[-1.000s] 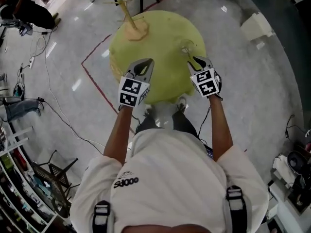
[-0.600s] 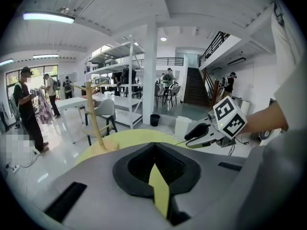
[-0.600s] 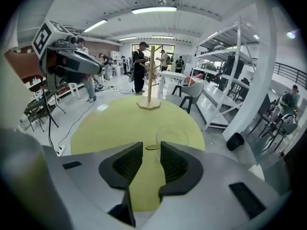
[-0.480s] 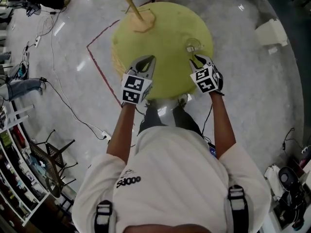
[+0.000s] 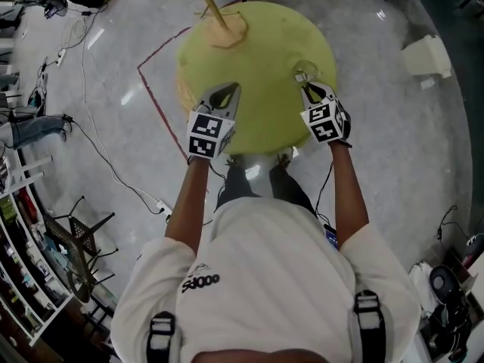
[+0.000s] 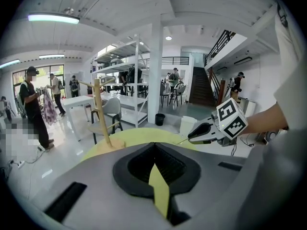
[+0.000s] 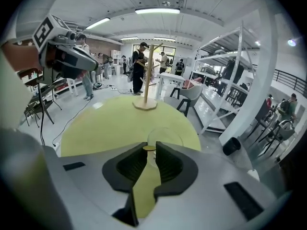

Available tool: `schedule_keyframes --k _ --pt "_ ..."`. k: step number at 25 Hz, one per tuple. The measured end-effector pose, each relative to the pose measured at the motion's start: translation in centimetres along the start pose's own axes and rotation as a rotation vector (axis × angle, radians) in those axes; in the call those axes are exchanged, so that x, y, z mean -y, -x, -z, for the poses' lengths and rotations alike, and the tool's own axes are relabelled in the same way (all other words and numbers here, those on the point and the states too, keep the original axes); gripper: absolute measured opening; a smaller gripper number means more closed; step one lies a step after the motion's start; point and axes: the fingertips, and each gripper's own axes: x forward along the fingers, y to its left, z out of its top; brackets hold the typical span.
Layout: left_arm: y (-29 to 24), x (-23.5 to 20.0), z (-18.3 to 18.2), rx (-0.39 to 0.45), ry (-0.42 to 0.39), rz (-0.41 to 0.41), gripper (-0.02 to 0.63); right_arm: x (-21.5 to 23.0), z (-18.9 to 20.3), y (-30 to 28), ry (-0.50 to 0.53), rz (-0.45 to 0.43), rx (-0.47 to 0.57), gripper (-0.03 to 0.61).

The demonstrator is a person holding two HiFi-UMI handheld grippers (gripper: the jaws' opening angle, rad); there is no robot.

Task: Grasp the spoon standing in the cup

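A clear cup (image 5: 305, 71) stands near the right edge of the round yellow-green table (image 5: 257, 44). In the right gripper view the cup (image 7: 165, 134) sits just past my right gripper (image 7: 149, 146). The spoon's handle end (image 7: 149, 148) shows between the fingertips. The jaws are closing around it, and a narrow gap remains. In the head view my right gripper (image 5: 308, 89) reaches the cup's near side. My left gripper (image 5: 224, 97) hovers over the table's near left part, shut, with nothing in it (image 6: 155, 144).
A wooden stand (image 5: 219, 23) with a flat base rises at the table's far left. Red tape lines (image 5: 155, 100) mark the floor to the left. A white box (image 5: 427, 55) lies on the floor to the right. Shelving, chairs and people stand in the background.
My right gripper has moved forward up to the cup and its jaws have narrowed. The left gripper has stayed in place over the table.
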Motion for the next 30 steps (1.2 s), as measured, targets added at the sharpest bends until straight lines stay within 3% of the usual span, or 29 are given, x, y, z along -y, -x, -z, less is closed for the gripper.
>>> schedule_keyframes --k 19,30 --pt "4.0 -1.7 0.3 0.046 -0.033 0.032 0.028 0.3 -3.1 3.1 -0.032 0.178 0.038 0.046" --pt "7.2 -1.7 -6.7 0.209 -0.111 0.073 0.028 1.0 -10.3 11.9 -0.061 0.286 0.193 0.026"
